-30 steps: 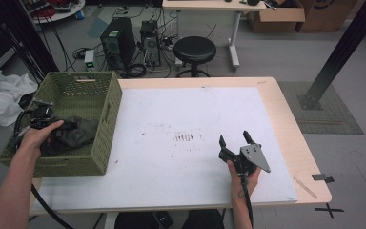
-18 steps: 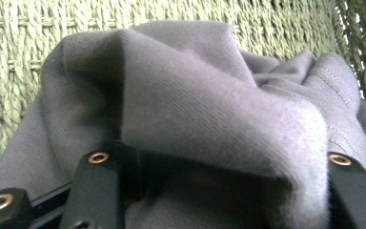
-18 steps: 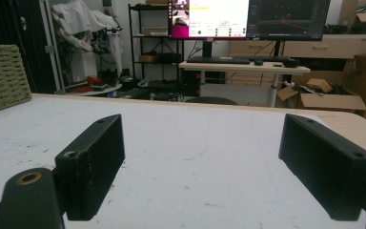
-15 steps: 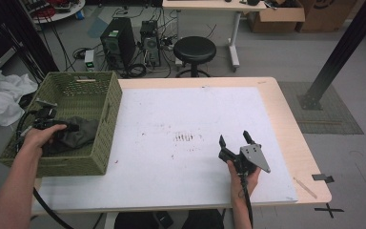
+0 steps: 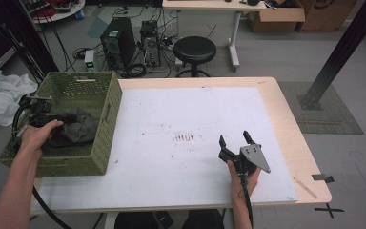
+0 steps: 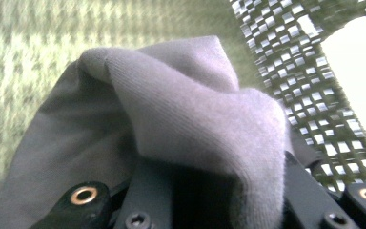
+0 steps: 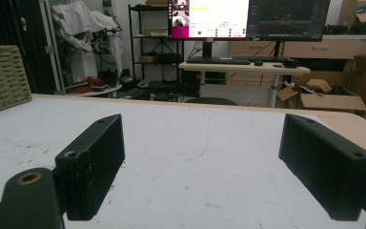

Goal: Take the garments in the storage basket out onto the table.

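One wide table (image 5: 267,109) fills the high view, its white top scuffed with a patch of dark marks near the middle; no writing on it can be made out. At its left end sits one green woven basket (image 5: 106,119), and its mesh wall also shows in the left gripper view (image 6: 290,52). Inside the basket lies one dark grey cloth (image 5: 78,129), bunched toward the near left part of it. The left gripper (image 5: 43,117) is down in the basket at that cloth, a hand wrapped around it. In the left gripper view the cloth (image 6: 186,119) humps up right over the jaws, a fold of it caught between them: those jaws have just been closing and now pinch the fabric.

Over on the right, the right gripper (image 5: 236,141) rests low on the bare table, well apart from the basket, jaws spread wide with nothing between them; the right gripper view (image 7: 202,157) shows the gap plainly. Behind it stands one lit monitor (image 7: 248,19), its text too small to read.
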`<state>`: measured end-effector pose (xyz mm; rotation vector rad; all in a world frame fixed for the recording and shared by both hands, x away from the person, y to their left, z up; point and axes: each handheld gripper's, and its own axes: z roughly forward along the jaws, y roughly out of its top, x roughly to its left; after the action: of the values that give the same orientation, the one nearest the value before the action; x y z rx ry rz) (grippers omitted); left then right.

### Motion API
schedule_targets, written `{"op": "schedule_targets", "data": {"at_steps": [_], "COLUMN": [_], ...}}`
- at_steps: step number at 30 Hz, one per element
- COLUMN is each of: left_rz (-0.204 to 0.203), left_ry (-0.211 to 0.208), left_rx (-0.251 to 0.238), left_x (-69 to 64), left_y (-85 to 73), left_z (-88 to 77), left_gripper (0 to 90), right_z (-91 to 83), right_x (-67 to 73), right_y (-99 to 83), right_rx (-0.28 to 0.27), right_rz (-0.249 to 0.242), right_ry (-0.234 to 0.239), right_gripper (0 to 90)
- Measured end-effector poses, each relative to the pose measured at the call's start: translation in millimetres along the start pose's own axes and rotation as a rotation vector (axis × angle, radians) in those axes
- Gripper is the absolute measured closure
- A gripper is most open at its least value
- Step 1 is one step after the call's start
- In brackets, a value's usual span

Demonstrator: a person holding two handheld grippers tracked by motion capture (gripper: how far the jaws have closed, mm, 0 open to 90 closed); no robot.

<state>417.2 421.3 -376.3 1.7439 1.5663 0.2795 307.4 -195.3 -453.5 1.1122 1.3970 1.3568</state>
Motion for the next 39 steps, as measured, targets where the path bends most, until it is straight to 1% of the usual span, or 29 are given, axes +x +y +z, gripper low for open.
{"op": "schedule_targets", "data": {"at_steps": [3,6,10,13,14,19,20,23,24,26,29,32,35,37,39], "left_rz": [0.01,0.02,0.038,0.071,0.085,0.128,0.146,0.183,0.207,0.235,0.28,0.315,0.333,0.344,0.355], "left_ry": [-0.029,-0.042,-0.061,-0.073,-0.077,-0.099,-0.105,-0.118,-0.126,-0.141,-0.191,-0.254,-0.323,-0.363,-0.399], "left_rx": [-0.041,-0.089,-0.136,-0.176,-0.195,-0.272,-0.286,-0.317,-0.336,-0.354,-0.395,-0.42,-0.433,-0.427,-0.414], "left_x": [-5.8,-10.5,-17.8,-27.8,-32.8,-54.6,-61.8,-79.2,-91.2,-103.3,-130.6,-156.2,-180.6,-197.0,-213.4], "left_y": [2.4,4.8,9.1,16.3,20.3,36.5,40.6,48.2,52.5,57.1,67.3,73.6,74.1,70.8,64.5], "left_z": [-5.4,-12.4,-22.6,-33.1,-38.1,-58.1,-63.4,-72.5,-77.3,-82.1,-91.6,-95.8,-90.5,-80.3,-65.8], "left_gripper": [76.2,76.3,76.3,76.4,76.4,76.5,76.5,76.5,76.5,76.5,76.5,76.4,76.3,76.2,76.2], "right_z": [0.0,0.0,0.2,0.2,0.2,0.3,0.3,0.4,0.4,0.4,0.3,0.2,0.3,0.3,0.4], "right_x": [-0.1,-0.1,0.0,-0.1,-0.1,-0.2,-0.2,-0.1,0.0,-0.1,-0.1,-0.1,-0.1,-0.2,-0.2], "right_y": [0.0,0.0,0.1,0.1,0.1,0.1,0.1,0.1,0.1,0.1,0.1,0.1,0.0,0.0,0.0], "right_rx": [0.0,0.0,0.001,0.002,0.002,0.002,0.002,0.003,0.004,0.004,0.003,0.002,0.001,0.002,0.002], "right_rz": [0.001,0.001,-0.002,-0.001,-0.001,0.0,0.0,-0.001,-0.001,-0.001,0.001,0.002,0.002,0.0,-0.002], "right_ry": [0.0,0.0,0.002,0.003,0.003,0.002,0.002,0.002,0.002,0.002,0.001,0.001,0.001,0.001,0.002], "right_gripper": [15.8,15.8,15.8,15.8,15.8,15.8,15.8,15.8,15.8,15.8,15.8,15.8,15.8,15.8,15.8]}}
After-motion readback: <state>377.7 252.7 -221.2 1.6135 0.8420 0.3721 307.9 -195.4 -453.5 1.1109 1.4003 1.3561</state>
